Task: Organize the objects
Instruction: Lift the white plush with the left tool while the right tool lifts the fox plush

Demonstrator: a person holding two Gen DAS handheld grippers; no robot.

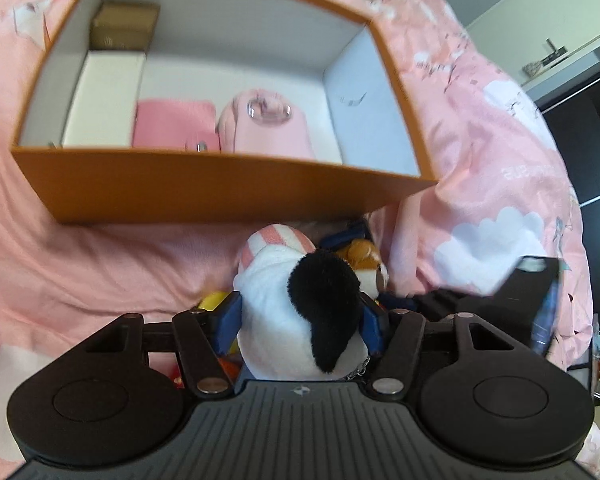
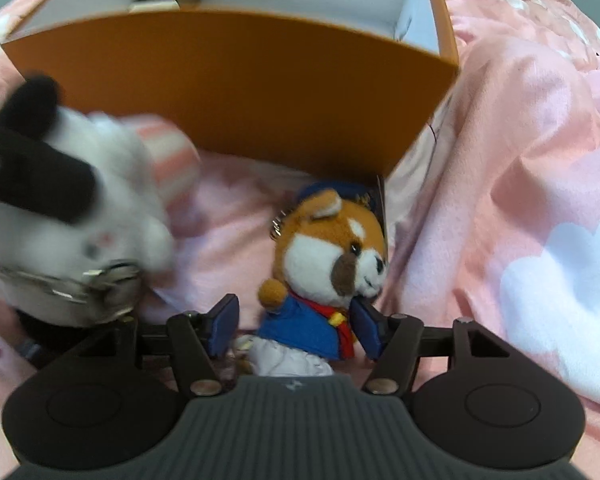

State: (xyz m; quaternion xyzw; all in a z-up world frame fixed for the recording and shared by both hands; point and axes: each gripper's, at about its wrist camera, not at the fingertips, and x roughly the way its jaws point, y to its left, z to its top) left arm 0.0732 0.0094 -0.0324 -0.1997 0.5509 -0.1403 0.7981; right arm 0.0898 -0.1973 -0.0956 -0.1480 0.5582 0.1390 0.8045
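Observation:
A white plush toy (image 1: 284, 292) with a black ear and a pink striped hat sits between the blue pads of my left gripper (image 1: 300, 320), which is shut on its sides. It hangs just in front of the orange box (image 1: 220, 192). From the right wrist, the same toy (image 2: 112, 184) is blurred at the left, with a metal key ring (image 2: 100, 280) dangling from it. A brown-and-white fox plush (image 2: 332, 264) in a blue coat lies on the pink bedspread (image 2: 500, 160). My right gripper (image 2: 296, 322) stands open around its body, with a gap at the left pad.
The orange box (image 2: 240, 92) has white inner walls. It holds a small brown carton (image 1: 124, 26), a white box (image 1: 104, 96), a pink pouch (image 1: 172, 124) and a pink item with a clear ring (image 1: 268, 124). A yellow object (image 1: 214, 300) lies under the left gripper. Dark furniture stands far right.

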